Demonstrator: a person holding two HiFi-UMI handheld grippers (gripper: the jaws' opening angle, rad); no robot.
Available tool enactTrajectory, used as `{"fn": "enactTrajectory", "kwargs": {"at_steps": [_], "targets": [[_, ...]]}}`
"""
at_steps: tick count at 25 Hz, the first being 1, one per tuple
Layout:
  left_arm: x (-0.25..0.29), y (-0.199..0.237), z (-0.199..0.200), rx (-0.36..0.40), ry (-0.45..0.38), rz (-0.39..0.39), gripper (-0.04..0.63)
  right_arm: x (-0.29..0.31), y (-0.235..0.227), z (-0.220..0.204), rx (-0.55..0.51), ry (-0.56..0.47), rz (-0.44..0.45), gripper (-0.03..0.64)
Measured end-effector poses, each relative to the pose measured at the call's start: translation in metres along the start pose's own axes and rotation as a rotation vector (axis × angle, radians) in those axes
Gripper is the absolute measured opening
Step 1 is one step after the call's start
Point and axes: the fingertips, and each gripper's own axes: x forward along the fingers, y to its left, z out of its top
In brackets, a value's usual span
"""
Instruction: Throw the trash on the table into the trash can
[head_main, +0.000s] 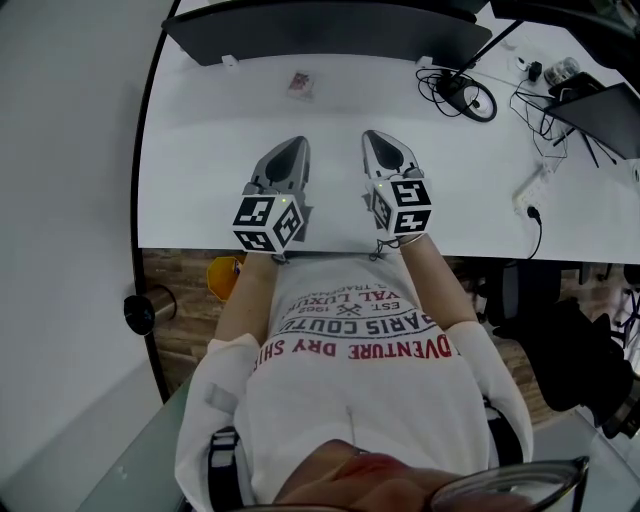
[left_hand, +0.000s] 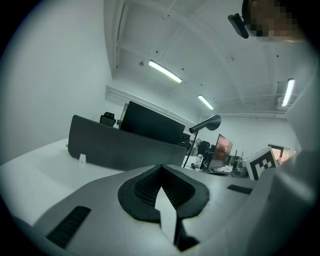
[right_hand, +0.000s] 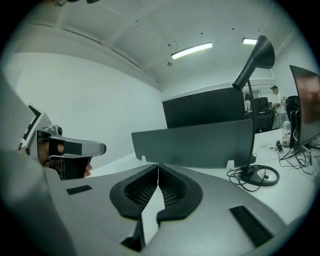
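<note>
Beyond white shirt (head_main: 350, 420), holds left gripper (head_main: 289, 150) and right gripper (head_main: 385, 142) side by side over table (head_main: 200, 180), both shut, empty. Shows small wrapper (head_main: 300, 84) lying flat farther ahead, near dark screen (head_main: 330, 30), likeliest reached by left gripper.

Left gripper (head_main: 292, 146) and right gripper (head_main: 373, 137) side by side, pointing forward, jaws together, empty, forearms outstretched
</note>
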Motion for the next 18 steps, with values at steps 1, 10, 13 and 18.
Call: {"fn": "enactTrajectory", "kwargs": {"at_steps": [1,10,13,18], "targets": [[0.0,0.005,0.0,-0.001,0.004,0.002,0.023,0.005,0.002,-0.001,0.0,0.009,0.0,0.026],[0.018,0.092,0.004,-0.055,0.054,0.008,0.023,0.102,0.031,-0.008,0.001,0.153,0.028,0.028],[0.031,0.124,0.001,-0.069,0.083,0.001,0.023,0.146,0.039,-0.015,0.016,0.207,0.033,0.043],[0.058,0.176,-0.014,-0.104,0.133,-0.013,0.023,0.222,0.038,-0.042,0.034,0.307,0.008,0.196]]}}
